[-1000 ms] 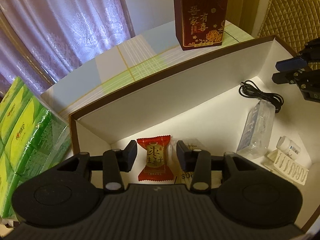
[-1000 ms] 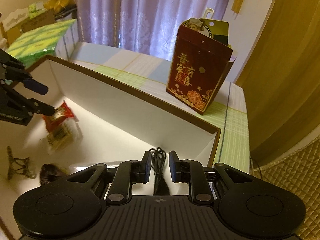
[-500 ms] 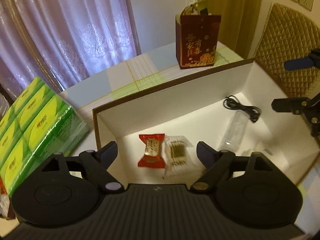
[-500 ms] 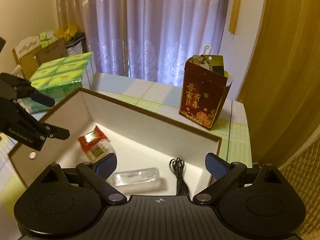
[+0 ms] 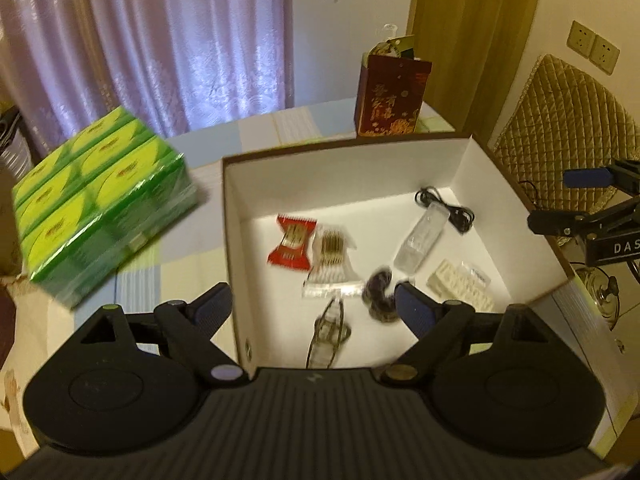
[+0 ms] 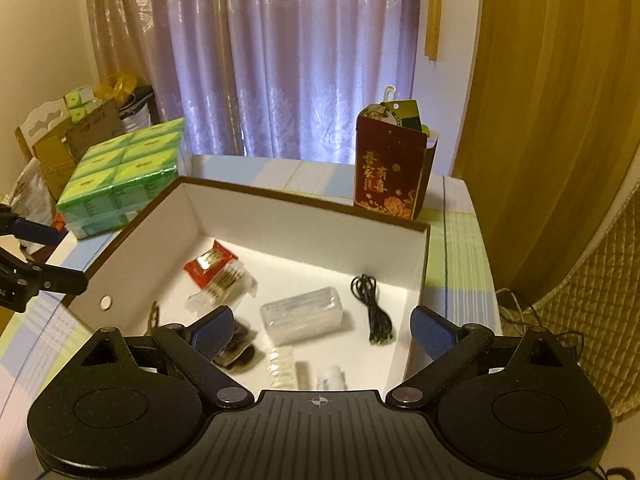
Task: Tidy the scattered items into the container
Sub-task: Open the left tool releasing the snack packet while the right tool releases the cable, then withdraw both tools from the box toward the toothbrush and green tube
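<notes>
- The white box [image 5: 344, 172] sits open-topped on the checked table [image 6: 460, 232], low walls making drops from above easy; it serves as the container.
- The green tissue pack [image 5: 100, 200] and the red gift bag [image 6: 390, 168] stand outside the box on the table; likely too bulky to count as scattered bits.
- Left gripper [image 5: 312, 308] and right gripper [image 6: 320, 332] hang above the box, both spread wide and holding nothing.
- Inside, spread apart: clear plastic case [image 6: 302, 314], red candy wrapper [image 5: 292, 242], cotton swab packet [image 5: 330, 256], black cable [image 6: 370, 306]. Tidying looks nearly finished.
</notes>
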Motion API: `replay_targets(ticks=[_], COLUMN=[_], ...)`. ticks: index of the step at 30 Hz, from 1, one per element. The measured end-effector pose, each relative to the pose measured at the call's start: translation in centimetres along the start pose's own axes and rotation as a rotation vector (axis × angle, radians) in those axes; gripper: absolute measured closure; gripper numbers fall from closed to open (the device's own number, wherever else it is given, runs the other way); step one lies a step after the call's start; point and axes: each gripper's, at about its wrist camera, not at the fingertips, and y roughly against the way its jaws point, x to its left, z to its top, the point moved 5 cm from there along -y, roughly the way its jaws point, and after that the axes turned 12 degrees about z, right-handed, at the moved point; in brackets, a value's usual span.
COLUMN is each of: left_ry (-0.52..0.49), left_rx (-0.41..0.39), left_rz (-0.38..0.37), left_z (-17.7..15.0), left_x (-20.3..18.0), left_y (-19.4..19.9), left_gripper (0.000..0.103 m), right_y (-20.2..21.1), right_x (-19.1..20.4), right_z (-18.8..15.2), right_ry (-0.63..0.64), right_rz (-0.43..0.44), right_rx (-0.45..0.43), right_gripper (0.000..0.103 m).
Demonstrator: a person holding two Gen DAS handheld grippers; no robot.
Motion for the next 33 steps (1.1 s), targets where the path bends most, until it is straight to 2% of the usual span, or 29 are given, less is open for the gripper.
replay_targets(ticks=[15, 26, 33], left_ry=[0.113, 0.16, 0.18], left_rx=[0.057, 0.122, 0.158], left_rz=[0.042, 0.072, 0.091], left_z=[-7.6, -12.7, -14.8], left_x=[1.8, 2.0, 2.4], left_y=[4.0, 4.7, 4.7], left_gripper=[0.016, 0.017, 0.017], right_y=[3.1, 2.6, 1.9], right_x=[4.9, 8.8, 10.5], right_z=[-4.9, -8.7, -10.6], right_ry=[-0.057, -0.076, -0.093], right_rz=[0.026, 0.073, 0.089], right_rx=[-0.001, 0.061, 0.101], right_gripper=[0.003, 0.003, 0.003])
